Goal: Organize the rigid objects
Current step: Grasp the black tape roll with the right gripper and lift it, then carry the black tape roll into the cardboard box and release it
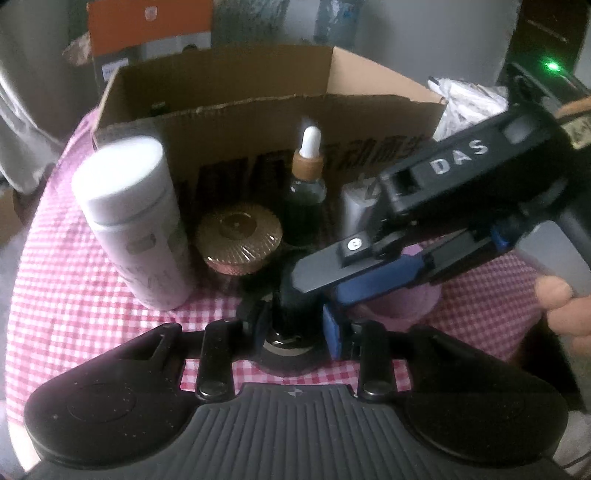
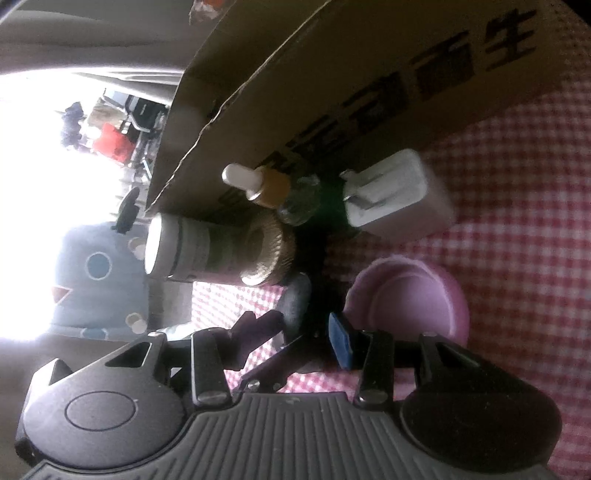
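My left gripper (image 1: 295, 314) is shut on a small black container (image 1: 291, 295) that stands on the checked cloth. My right gripper (image 1: 317, 280) comes in from the right, rolled on its side, with its jaws around the same black container (image 2: 295, 299). Behind stand a white bottle (image 1: 129, 221), a gold ribbed lid jar (image 1: 238, 240), a dark dropper bottle (image 1: 306, 184) and a white plug adapter (image 2: 395, 199). A pink round lid (image 2: 406, 295) lies to the right. The open cardboard box (image 1: 258, 118) is at the back.
The red-and-white checked cloth (image 1: 74, 295) covers the round table. White crumpled bags (image 1: 465, 103) lie right of the box. An orange-and-grey box (image 1: 147, 33) stands behind. The person's hand (image 1: 565, 306) holds the right gripper's handle.
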A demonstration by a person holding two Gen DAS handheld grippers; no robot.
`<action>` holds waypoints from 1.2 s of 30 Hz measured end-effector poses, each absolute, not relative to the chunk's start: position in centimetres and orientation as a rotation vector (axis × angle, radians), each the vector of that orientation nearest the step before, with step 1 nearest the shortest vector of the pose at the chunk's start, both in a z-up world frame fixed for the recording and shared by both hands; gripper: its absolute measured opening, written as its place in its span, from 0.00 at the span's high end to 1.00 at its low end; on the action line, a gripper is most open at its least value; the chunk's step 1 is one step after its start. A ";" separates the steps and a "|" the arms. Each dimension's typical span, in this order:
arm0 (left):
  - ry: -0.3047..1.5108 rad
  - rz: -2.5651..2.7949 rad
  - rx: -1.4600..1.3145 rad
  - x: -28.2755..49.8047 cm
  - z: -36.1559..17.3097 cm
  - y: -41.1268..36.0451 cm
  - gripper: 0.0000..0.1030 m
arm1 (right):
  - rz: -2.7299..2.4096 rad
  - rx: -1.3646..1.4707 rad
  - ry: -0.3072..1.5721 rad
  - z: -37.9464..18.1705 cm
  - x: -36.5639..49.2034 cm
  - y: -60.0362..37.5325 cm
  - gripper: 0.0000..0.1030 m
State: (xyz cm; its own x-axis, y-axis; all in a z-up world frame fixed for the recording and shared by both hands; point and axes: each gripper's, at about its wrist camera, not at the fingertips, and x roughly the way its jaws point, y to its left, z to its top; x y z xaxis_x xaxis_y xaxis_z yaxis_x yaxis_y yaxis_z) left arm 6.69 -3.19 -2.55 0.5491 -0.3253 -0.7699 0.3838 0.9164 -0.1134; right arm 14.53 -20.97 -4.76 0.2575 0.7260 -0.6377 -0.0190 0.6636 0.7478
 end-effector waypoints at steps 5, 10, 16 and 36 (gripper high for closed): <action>0.900 -0.426 0.049 6.7 -2.7 -3.0 0.69 | 0.494 0.692 1.216 -4.7 14.3 -22.4 0.55; 0.905 -0.431 0.022 7.5 -2.8 -2.6 0.70 | 0.493 0.718 1.205 -4.5 14.5 -22.5 0.54; 0.900 -0.434 0.020 8.0 -2.9 -2.6 0.71 | 0.517 0.670 1.190 -4.4 15.4 -20.4 0.55; 0.818 -0.451 0.015 6.1 -0.9 -3.0 0.72 | 0.571 0.579 1.044 -2.1 13.9 -20.1 0.78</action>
